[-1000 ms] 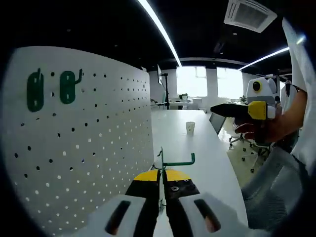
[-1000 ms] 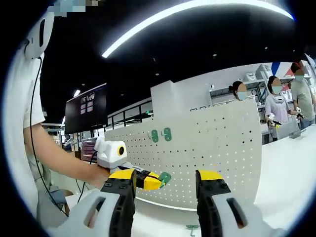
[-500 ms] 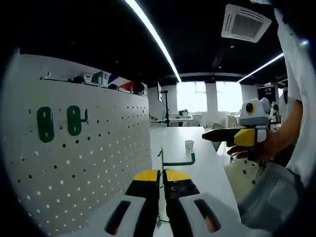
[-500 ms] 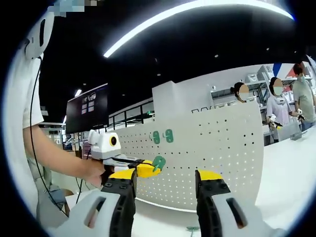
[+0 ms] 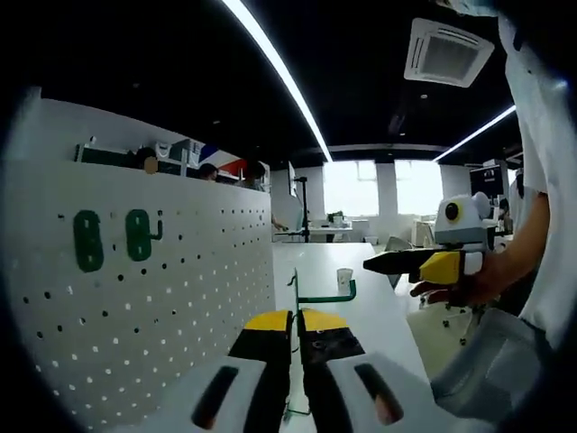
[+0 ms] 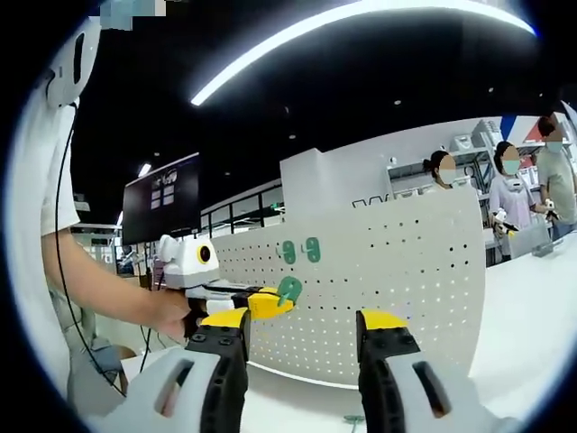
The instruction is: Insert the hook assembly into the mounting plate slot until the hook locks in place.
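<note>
One white pegboard point(image 5: 144, 307) fills left half of left gripper view, centre of right gripper view point(image 6: 379, 289). Two green hooks point(image 5: 113, 239) mounted upper left on it. Left gripper point(image 5: 295, 329) bottom centre, jaws clamped on green hook assembly point(image 5: 311, 293), pegboard just left. Right gripper point(image 6: 302, 338) bottom centre, jaws spread apart, nothing between. White table point(image 5: 361, 298) lower centre; paper cup point(image 5: 343, 277) mid-frame.

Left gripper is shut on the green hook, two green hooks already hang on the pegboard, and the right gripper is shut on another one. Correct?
Not quite: the right gripper is open and empty, as the right gripper view shows. The left gripper does pinch the green hook, and two green hooks are on the pegboard.
</note>
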`<action>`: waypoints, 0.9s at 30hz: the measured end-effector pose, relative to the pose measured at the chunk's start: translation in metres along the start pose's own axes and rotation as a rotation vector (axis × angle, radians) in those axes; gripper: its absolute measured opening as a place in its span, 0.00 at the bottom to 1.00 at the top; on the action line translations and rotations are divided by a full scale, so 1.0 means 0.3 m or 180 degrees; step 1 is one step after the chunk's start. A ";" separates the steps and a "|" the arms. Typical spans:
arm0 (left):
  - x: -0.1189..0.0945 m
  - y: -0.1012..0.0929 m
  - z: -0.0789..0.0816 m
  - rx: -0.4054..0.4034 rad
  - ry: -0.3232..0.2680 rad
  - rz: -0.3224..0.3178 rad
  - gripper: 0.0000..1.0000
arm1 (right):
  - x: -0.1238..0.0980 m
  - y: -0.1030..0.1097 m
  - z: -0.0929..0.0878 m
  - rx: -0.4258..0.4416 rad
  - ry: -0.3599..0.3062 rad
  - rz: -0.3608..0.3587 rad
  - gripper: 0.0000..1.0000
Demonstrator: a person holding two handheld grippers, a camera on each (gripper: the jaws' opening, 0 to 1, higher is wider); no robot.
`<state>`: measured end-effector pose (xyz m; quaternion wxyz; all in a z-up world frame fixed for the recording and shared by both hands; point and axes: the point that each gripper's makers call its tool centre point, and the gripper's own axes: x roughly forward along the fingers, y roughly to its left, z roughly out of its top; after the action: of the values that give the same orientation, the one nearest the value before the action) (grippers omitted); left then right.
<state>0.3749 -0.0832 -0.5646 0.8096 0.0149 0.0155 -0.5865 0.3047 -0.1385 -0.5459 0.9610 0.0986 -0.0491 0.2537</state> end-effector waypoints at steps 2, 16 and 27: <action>0.000 -0.001 0.001 0.0010 -0.0004 0.0007 0.02 | -0.003 -0.007 0.011 0.0237 -0.0096 -0.0011 0.43; -0.010 0.004 0.003 0.0001 -0.0012 0.0037 0.02 | 0.005 -0.006 -0.010 0.0841 -0.0090 0.0018 0.35; -0.007 -0.012 0.011 -0.0036 -0.0050 0.0068 0.02 | 0.036 0.012 -0.009 0.0673 -0.0123 0.0000 0.33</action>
<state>0.3710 -0.0825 -0.5612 0.8161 0.0060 0.0123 -0.5778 0.3125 -0.1297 -0.5464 0.9441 0.2043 -0.0405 0.2555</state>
